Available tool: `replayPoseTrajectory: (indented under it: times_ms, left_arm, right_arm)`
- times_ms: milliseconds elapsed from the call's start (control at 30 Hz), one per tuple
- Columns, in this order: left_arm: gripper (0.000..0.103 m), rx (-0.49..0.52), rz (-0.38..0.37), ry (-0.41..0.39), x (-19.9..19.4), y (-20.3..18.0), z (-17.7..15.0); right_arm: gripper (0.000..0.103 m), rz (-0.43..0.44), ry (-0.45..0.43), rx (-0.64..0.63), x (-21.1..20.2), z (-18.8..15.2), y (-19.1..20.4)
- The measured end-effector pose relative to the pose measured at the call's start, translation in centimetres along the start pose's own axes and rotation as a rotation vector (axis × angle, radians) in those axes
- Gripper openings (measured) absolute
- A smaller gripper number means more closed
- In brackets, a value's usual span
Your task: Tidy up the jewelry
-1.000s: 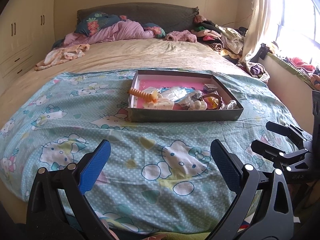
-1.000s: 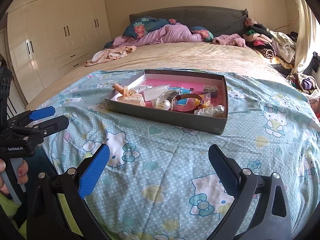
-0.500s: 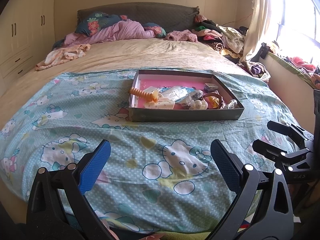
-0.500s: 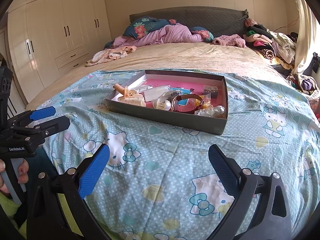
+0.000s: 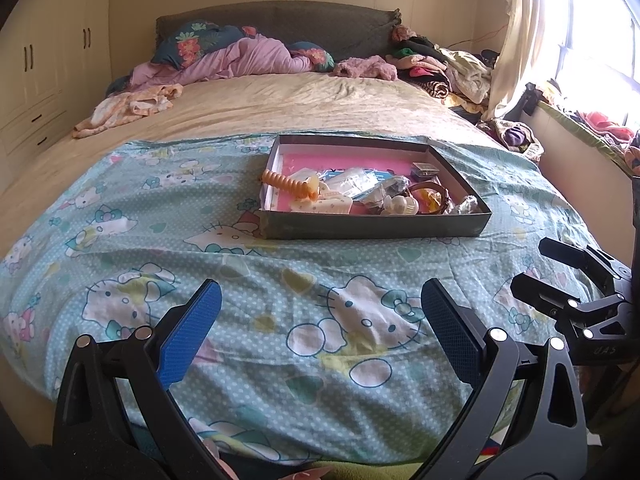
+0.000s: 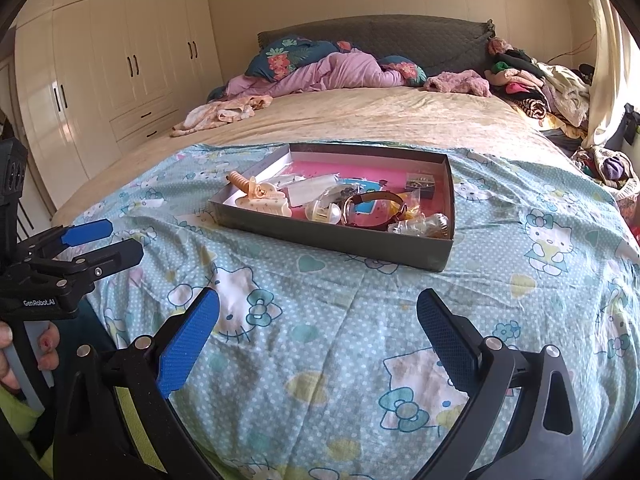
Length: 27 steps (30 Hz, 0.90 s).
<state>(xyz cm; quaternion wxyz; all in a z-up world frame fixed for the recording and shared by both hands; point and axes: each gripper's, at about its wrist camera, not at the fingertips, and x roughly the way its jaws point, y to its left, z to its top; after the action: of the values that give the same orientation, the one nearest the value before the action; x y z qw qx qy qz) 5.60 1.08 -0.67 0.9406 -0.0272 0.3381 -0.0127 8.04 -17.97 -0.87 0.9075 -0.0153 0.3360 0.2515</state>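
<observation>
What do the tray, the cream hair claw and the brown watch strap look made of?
Tray: likely matte grey cardboard, with thin folded walls.
Cream hair claw: probably glossy hard plastic.
Brown watch strap: apparently leather or imitation, with a dull sheen.

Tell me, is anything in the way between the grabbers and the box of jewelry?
Nothing visible. Only bare Hello Kitty sheet lies between the open right gripper, the open left gripper and the box.

Ahead of our claws we see a matt grey card box (image 5: 372,228) with a pink paper lining, glossy plastic clips (image 6: 264,200) inside. Beneath them lies a soft printed cotton sheet (image 5: 160,216). Our pads (image 6: 188,340) are textured blue rubber on matt black plastic.
</observation>
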Motion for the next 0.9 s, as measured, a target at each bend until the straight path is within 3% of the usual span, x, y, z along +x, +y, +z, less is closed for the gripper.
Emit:
replayPoseTrajectory:
  times_ms: [900]
  left_arm:
    - [0.093, -0.029, 0.001, 0.06, 0.81, 0.82, -0.45]
  right_arm:
    - [0.098, -0.005, 0.021, 0.002, 0.71, -0.25, -0.14]
